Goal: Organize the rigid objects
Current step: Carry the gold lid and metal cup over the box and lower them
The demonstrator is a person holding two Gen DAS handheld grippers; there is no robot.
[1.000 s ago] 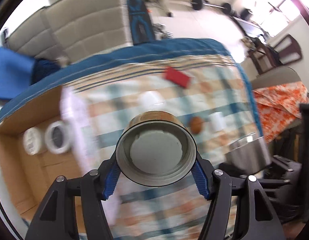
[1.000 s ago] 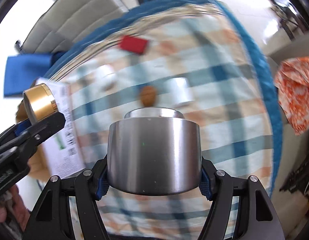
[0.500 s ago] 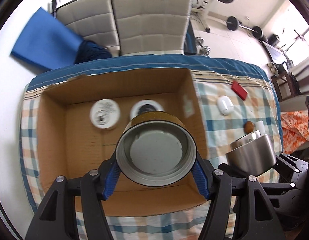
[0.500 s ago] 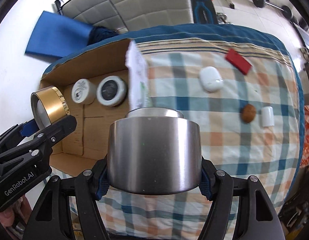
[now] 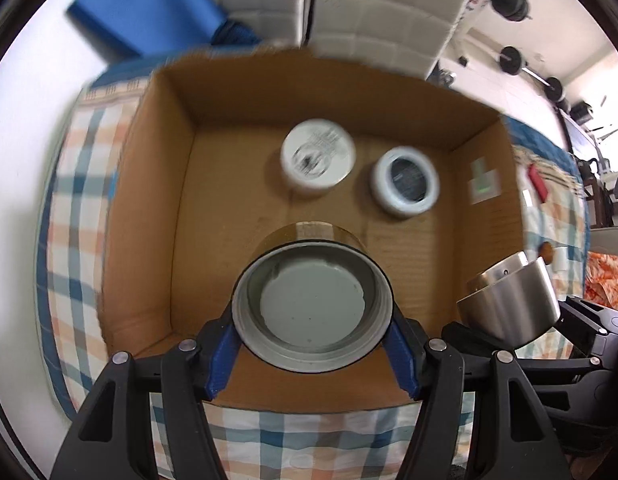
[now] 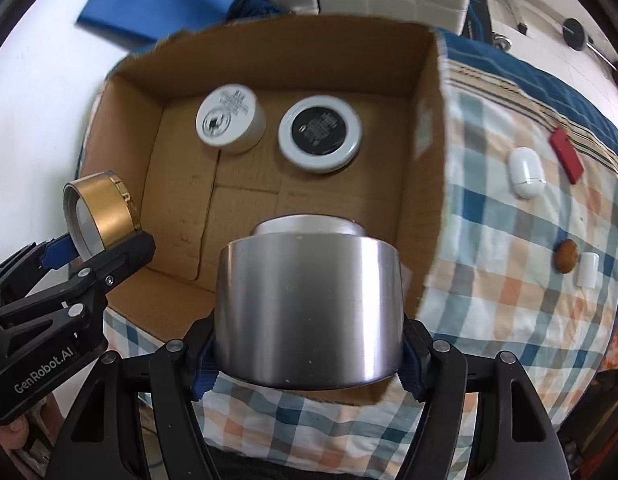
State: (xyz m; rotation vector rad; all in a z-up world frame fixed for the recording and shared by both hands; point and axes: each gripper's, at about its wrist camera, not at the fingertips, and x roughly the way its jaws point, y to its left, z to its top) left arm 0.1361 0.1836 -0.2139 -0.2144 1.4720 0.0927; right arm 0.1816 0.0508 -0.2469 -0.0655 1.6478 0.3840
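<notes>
I've got L gripper [image 5: 313, 356] clamped on gold jar [image 5: 312, 312], box [image 5: 237, 92] beyond fingertips. R gripper [image 6: 307, 364] clamped on steel cup [image 6: 307, 312].

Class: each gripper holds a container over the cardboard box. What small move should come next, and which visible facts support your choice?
Probably lower the left gripper and set its gold jar on the bare box floor, in front of the white jar and the black-topped jar. The jar hangs over that floor, well inside the walls, while the right gripper's steel container sits nearer the box's near wall.
</notes>
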